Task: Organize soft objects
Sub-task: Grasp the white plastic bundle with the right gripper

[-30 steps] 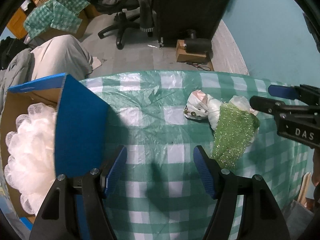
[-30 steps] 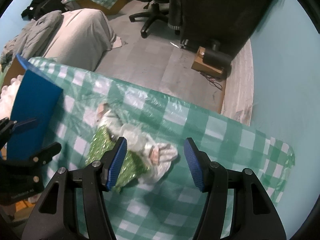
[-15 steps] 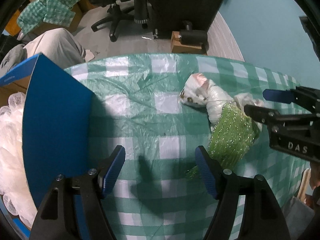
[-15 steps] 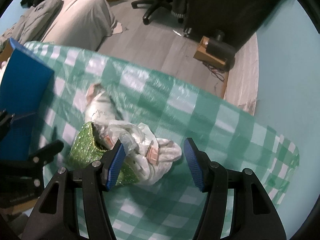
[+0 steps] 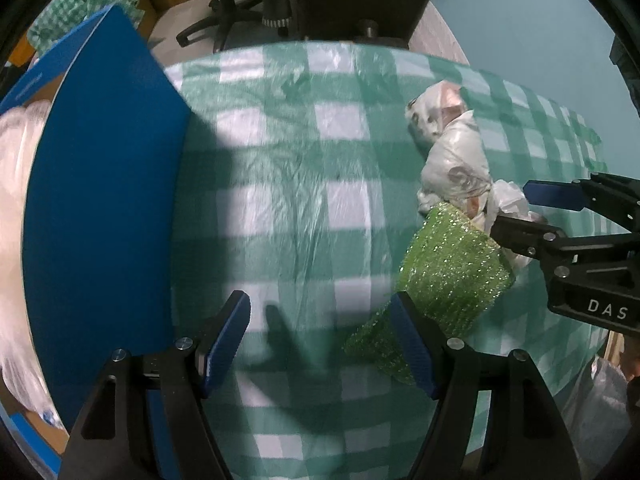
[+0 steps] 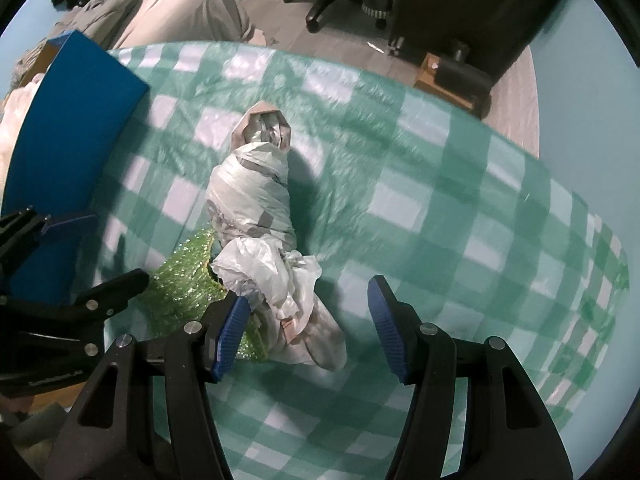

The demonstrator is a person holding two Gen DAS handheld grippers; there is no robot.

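With both hand-held grippers spread and holding nothing, the right hand-held gripper (image 6: pixel 306 326) straddling the crumpled plastic-bag bundle (image 6: pixel 256 200) on the worktop (image 6: pixel 460 216) could snag the touching glittery green pouch (image 5: pixel 452 276), which the left hand-held gripper (image 5: pixel 320 340) sits beside, and drag both.

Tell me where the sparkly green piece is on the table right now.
The sparkly green piece lies on the checked tablecloth, right of the left gripper in its view, against the white plastic-wrapped bundle.
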